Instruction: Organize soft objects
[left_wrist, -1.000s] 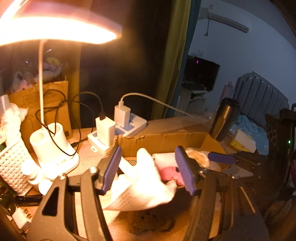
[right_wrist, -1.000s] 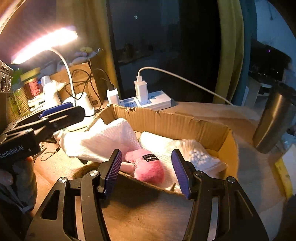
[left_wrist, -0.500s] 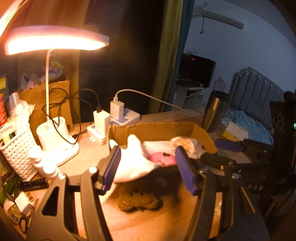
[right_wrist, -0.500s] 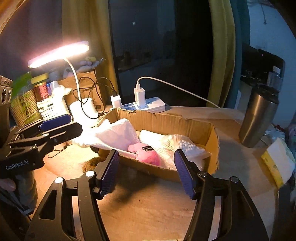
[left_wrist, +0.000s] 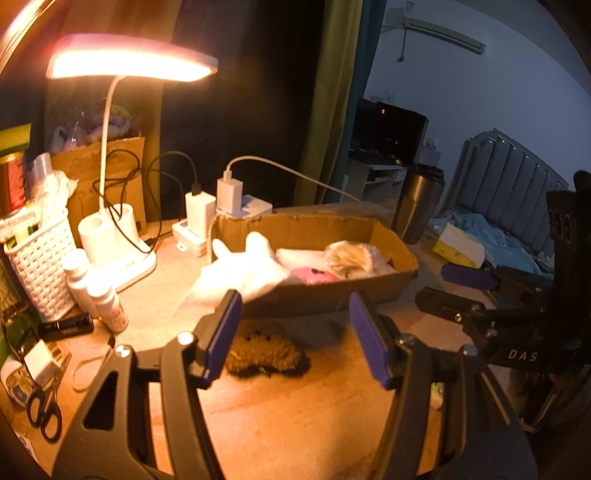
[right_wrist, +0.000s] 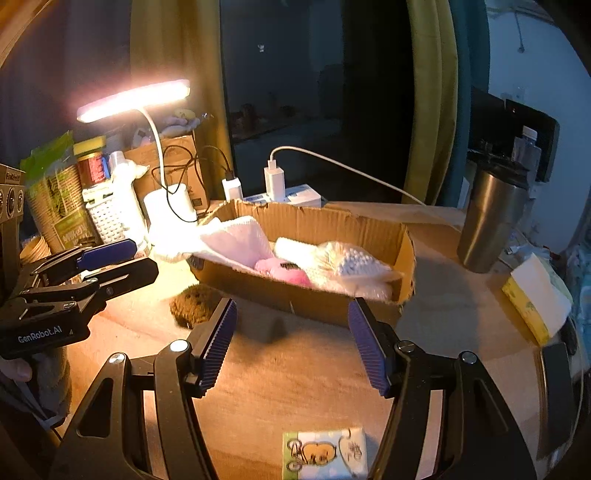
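We have pulled both grippers back from the cardboard box (left_wrist: 314, 295). A second ago our left gripper (left_wrist: 295, 332) sat right over the white cloth (left_wrist: 240, 273) at the box's near-left corner, and our right gripper (right_wrist: 291, 339) hovered at the pink toy (right_wrist: 288, 271); now both hang well apart from the box, above bare table (right_wrist: 295, 387). Both are released, their purple pads spread wide with nothing between them.

The white cloth now lies draped over the box's left end, part inside and part spilling out toward the lamp base (left_wrist: 110, 240) at about ten o'clock from the box in the left wrist view. The pink toy rests inside the box near its middle, and a knitted white-and-tan piece (right_wrist: 351, 266) lies beside it toward the three o'clock end.

We judge the cloth is delivered, though untidily, since its tail hangs outside the rim. What matters next is the brown fuzzy toy (left_wrist: 264, 350), which sits on the table just in front of the box, outside it, directly ahead of our left gripper at twelve o'clock. A small printed tissue pack (right_wrist: 325, 454) lies at six o'clock beneath our right gripper and may also belong in the box.
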